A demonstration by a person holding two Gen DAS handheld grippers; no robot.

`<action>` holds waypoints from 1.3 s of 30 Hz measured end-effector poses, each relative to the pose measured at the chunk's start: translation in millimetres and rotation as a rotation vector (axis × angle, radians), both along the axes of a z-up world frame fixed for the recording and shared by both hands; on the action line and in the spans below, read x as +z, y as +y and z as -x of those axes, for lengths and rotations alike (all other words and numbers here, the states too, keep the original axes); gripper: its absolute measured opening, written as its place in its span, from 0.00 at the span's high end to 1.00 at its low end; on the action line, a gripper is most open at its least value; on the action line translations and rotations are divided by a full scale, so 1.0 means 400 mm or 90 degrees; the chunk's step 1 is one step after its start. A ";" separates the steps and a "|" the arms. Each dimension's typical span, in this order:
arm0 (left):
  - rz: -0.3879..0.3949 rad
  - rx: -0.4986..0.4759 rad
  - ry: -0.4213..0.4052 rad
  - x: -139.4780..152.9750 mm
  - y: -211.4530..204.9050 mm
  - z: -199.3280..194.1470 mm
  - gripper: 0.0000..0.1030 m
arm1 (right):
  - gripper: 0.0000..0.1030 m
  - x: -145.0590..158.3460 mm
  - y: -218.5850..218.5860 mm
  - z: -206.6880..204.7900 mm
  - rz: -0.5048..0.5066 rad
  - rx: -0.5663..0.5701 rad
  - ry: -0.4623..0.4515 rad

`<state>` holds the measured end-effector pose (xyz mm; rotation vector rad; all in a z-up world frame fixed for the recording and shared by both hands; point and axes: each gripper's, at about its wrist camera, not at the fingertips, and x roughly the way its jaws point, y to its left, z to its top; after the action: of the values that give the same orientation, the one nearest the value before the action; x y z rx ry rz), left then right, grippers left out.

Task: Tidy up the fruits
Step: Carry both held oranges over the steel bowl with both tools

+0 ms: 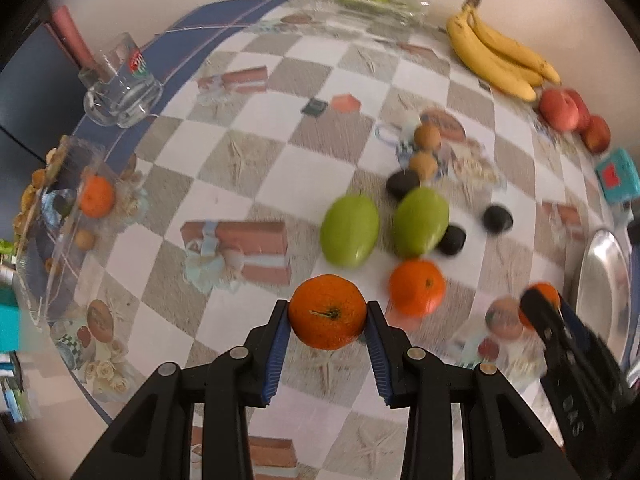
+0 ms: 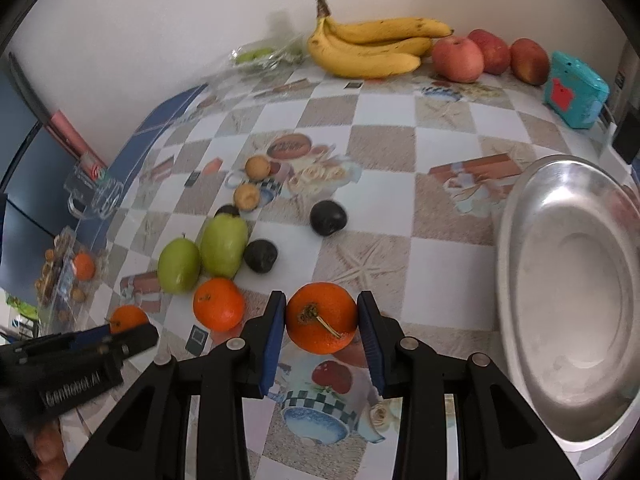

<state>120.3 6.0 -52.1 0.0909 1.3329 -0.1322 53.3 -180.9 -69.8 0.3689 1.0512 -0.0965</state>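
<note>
**A:** What is each hand carrying?

**B:** One orange apiece. The left gripper (image 1: 327, 322) has its blue pads pressed on both sides of an orange (image 1: 327, 312), stem end toward the camera. The right gripper (image 2: 322, 320) is clamped the same way on another orange (image 2: 321, 318), its dry stalk pointing to about four o'clock.

**A:** Why hold them across the middle?

**B:** My guess is that a round fruit rolls out of a grip placed high or low, so squeezing the widest part keeps it seated.

**A:** Where does the rest of the fruit sit?

**B:** In the right wrist view, a third orange (image 2: 219, 304) lies on the checked tablecloth (image 2: 384, 160) at nine o'clock from the held one, with two green fruits (image 2: 200, 252) just beyond it at ten o'clock and dark round fruits (image 2: 328, 218) near them. Bananas (image 2: 368, 46) and red apples (image 2: 458, 58) line the wall at twelve to one o'clock.

**A:** And the target?

**B:** Probably the metal bowl (image 2: 520, 220) at three o'clock of the right gripper; it holds nothing yet. At the left edge, around nine o'clock in the left wrist view, a clear tray (image 1: 60, 248) already has one orange (image 1: 96, 197) in it, so the left hand may be heading there. I cannot tell which for certain.
</note>
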 end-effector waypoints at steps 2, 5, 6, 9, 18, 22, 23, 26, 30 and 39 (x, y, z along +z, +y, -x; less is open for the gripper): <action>0.000 0.013 0.000 0.004 -0.021 -0.007 0.61 | 0.63 0.014 -0.015 0.004 0.009 -0.010 -0.002; 0.014 0.035 0.001 0.002 -0.039 -0.021 0.61 | 0.63 0.031 -0.040 0.008 0.020 -0.026 -0.004; 0.018 0.039 0.001 0.012 -0.047 -0.004 0.61 | 0.63 0.036 -0.047 0.009 0.025 -0.030 -0.003; 0.031 0.042 0.003 0.014 -0.085 -0.012 0.61 | 0.63 0.060 -0.081 0.015 0.030 -0.048 -0.012; 0.052 -0.022 -0.022 0.039 -0.227 0.003 0.61 | 0.63 0.100 -0.178 0.040 0.055 -0.098 -0.025; 0.059 -0.061 -0.026 0.051 -0.297 0.019 0.61 | 0.63 0.100 -0.230 0.058 0.051 -0.130 -0.017; 0.061 -0.075 -0.026 0.053 -0.321 0.025 0.61 | 0.63 0.099 -0.241 0.062 0.052 -0.136 -0.015; 0.065 -0.108 -0.020 0.050 -0.380 0.040 0.61 | 0.63 0.096 -0.281 0.081 0.050 -0.162 -0.008; 0.069 -0.151 -0.011 0.043 -0.457 0.066 0.61 | 0.63 0.087 -0.333 0.109 0.052 -0.192 -0.002; 0.085 -0.230 -0.009 0.033 -0.601 0.113 0.61 | 0.63 0.061 -0.423 0.157 0.067 -0.246 0.023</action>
<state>74.9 -234.5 -38.7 0.2191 1.2794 -0.5248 -9.3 -350.1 -45.3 0.4725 0.9948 -0.5029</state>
